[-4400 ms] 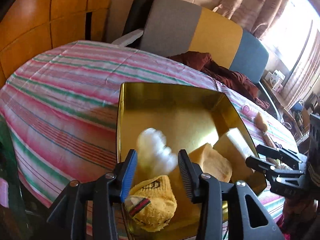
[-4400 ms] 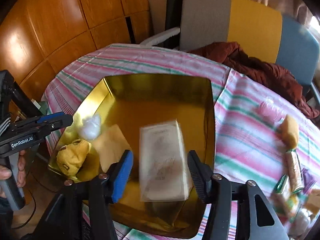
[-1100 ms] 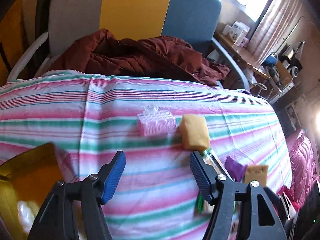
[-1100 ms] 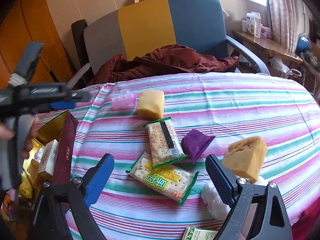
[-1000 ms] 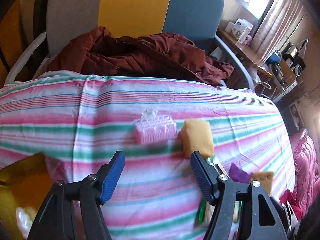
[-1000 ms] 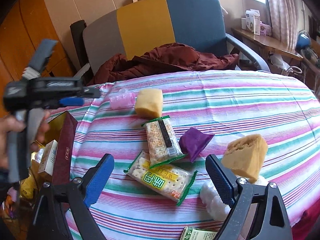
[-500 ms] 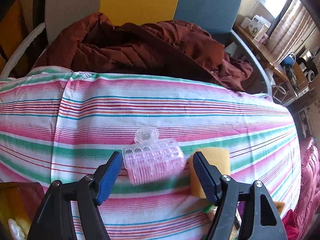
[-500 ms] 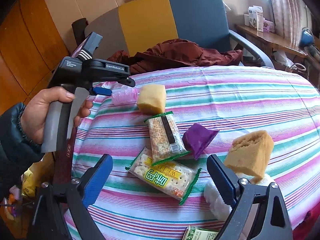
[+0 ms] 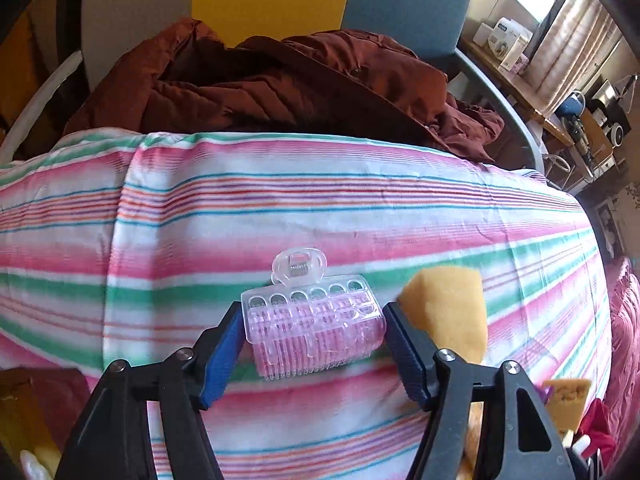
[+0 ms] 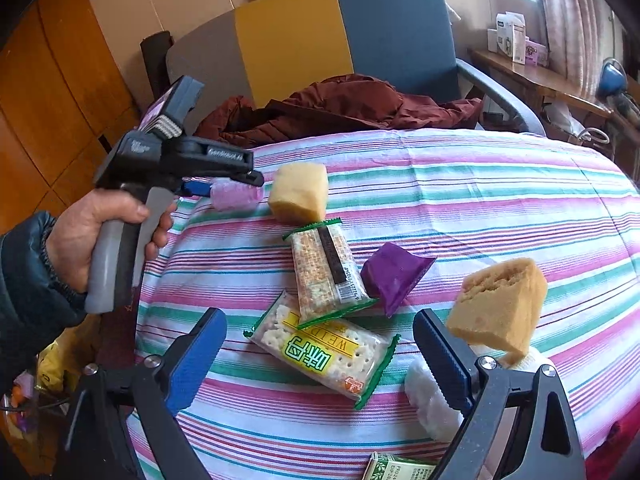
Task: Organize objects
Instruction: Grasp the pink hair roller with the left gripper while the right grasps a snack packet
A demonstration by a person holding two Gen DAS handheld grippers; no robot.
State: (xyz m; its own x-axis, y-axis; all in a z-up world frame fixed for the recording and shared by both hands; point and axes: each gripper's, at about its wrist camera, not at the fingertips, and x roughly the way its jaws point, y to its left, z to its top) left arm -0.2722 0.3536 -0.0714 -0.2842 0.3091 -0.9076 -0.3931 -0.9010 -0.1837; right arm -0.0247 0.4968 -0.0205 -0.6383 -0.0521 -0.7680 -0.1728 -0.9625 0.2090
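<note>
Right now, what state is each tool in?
Left tool: closing around the pink hair roller, not yet gripping it.
Right tool: open, empty.

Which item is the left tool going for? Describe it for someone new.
On the striped tablecloth, near the edge by the chair with the brown jacket. It is the pink hair roller between the left tool's fingers, beside a yellow sponge: the only translucent, bristly thing there.

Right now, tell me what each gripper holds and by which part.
Nothing is held. The left gripper brackets the pink hair roller, jaws just closing; the right gripper is open, empty.
</note>
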